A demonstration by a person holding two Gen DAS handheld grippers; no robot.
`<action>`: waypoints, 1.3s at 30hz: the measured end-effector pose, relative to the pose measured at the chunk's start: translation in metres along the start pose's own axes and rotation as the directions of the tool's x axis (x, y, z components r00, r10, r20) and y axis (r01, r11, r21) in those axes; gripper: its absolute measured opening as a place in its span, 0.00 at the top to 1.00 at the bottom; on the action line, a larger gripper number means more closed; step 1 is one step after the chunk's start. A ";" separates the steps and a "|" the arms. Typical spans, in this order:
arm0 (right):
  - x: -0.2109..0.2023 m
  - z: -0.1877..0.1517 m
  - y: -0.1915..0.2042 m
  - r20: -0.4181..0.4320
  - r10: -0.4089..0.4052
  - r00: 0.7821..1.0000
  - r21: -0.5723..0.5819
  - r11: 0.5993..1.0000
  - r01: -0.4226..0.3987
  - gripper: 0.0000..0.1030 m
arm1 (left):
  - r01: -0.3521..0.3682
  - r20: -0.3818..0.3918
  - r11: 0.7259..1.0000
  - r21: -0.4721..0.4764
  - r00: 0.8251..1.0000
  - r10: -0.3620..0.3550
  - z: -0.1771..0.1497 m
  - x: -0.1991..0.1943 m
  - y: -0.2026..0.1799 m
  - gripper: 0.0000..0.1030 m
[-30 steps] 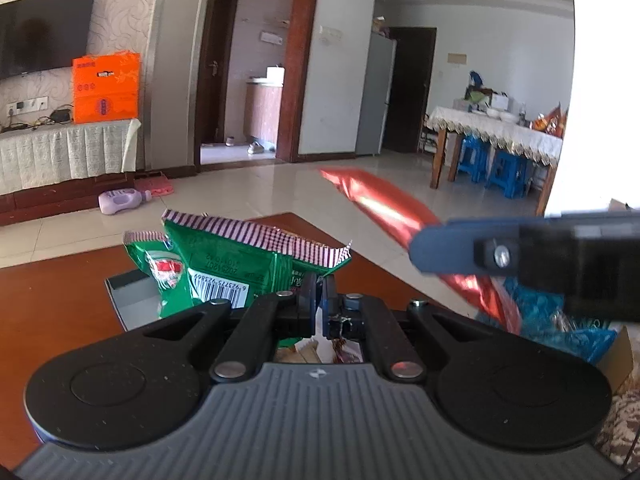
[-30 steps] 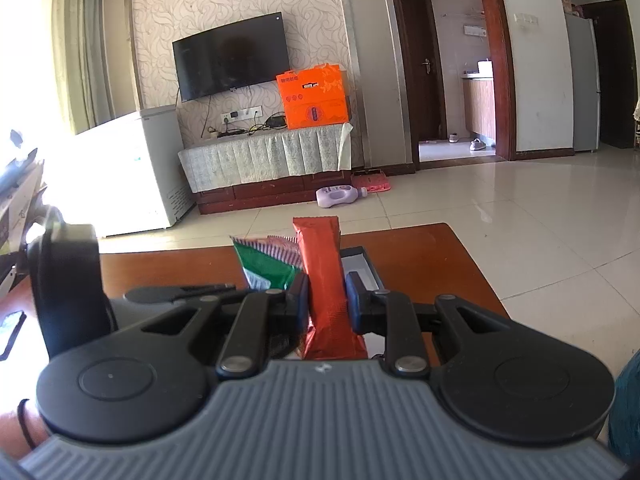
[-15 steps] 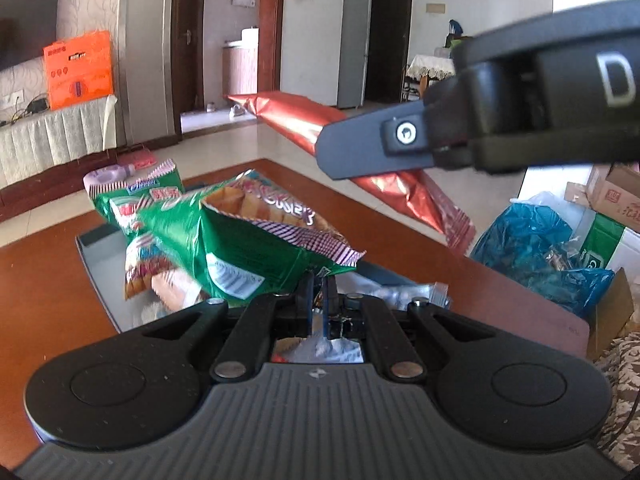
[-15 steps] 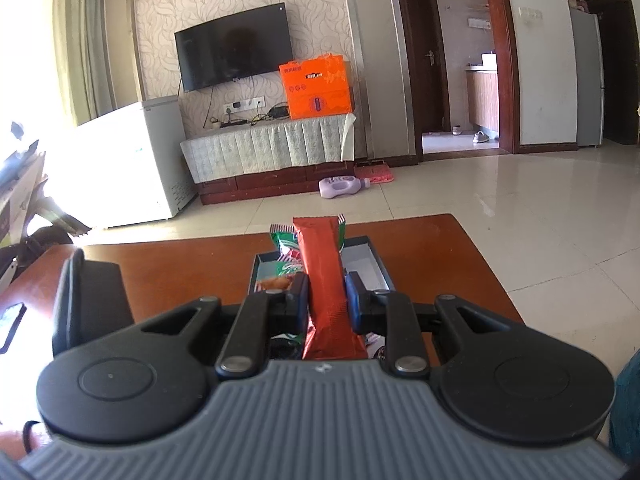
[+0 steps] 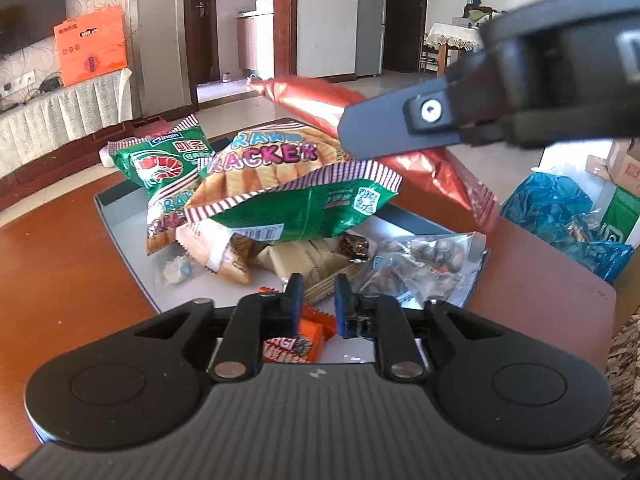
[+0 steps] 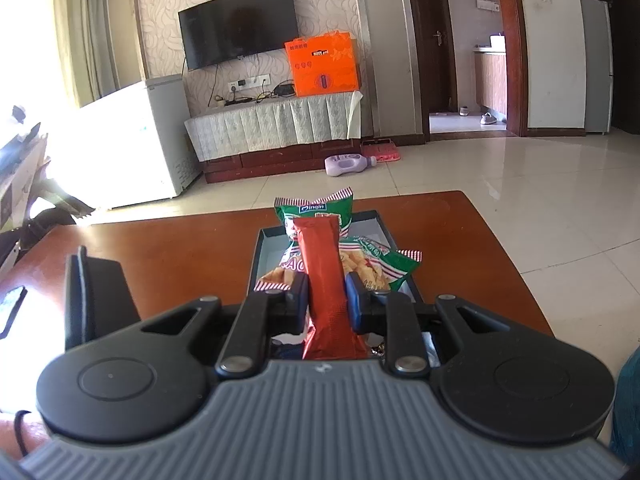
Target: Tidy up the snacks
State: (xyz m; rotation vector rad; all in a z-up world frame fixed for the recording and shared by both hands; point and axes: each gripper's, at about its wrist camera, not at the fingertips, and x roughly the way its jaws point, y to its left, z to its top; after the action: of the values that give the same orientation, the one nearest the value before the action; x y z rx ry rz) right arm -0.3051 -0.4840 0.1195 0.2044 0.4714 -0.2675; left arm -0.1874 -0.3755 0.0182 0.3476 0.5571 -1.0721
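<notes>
Fingers (image 6: 299,300) around red packet (image 6: 322,276)

I see a grey tray (image 5: 120,220) on the tabletop (image 5: 48,264) holding a heap of snacks: two green prawn cracker bags (image 5: 296,188), one flopped over the other with its striped edge toward me, a clear packet of dark wrapped sweets (image 5: 424,260), a tan packet (image 5: 316,258) and an orange wrapper (image 5: 308,330) at the near edge. My right gripper (image 6: 326,294) pinches a long red foil snack bag (image 6: 322,268) that stands up over the tray. The left gripper (image 5: 316,300) holds nothing, its fingers apart above the tray's near end.
</notes>
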 end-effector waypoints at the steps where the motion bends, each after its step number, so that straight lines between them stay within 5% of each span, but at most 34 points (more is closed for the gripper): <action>1: 0.003 -0.001 0.000 -0.009 -0.001 1.000 0.002 1.000 0.001 0.77 | -0.012 0.003 1.000 0.011 1.000 0.012 0.000 0.000 0.000 0.64; 3: 0.010 -0.004 0.000 -0.034 -0.001 0.999 0.008 1.000 0.001 0.77 | -0.034 0.009 0.999 0.023 0.999 0.034 -0.001 -0.003 -0.002 0.35; 9: 0.022 -0.011 0.005 -0.068 0.004 0.998 0.004 1.000 -0.003 0.77 | -0.077 0.013 0.997 0.025 0.997 0.077 -0.001 -0.009 0.005 0.22; 22: 0.039 -0.019 0.017 -0.140 -0.012 0.990 -0.012 1.000 0.011 0.77 | -0.206 0.038 0.978 -0.007 0.978 0.206 -0.011 -0.051 0.035 0.09; 34: 0.046 -0.028 0.032 -0.203 -0.041 0.978 -0.064 0.998 0.029 0.76 | -0.398 0.143 0.902 -0.166 0.896 0.421 -0.005 -0.098 0.070 0.00; 39: 0.027 -0.029 0.038 -0.150 -0.074 0.986 -0.090 0.994 0.061 0.58 | -0.423 0.173 0.887 -0.187 0.874 0.454 0.006 -0.113 0.069 0.00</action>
State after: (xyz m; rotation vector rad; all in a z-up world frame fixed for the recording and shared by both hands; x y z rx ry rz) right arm -0.2830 -0.4466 0.0865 0.1261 0.6421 -0.2985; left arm -0.1649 -0.2665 0.0894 0.2144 0.3359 -0.6117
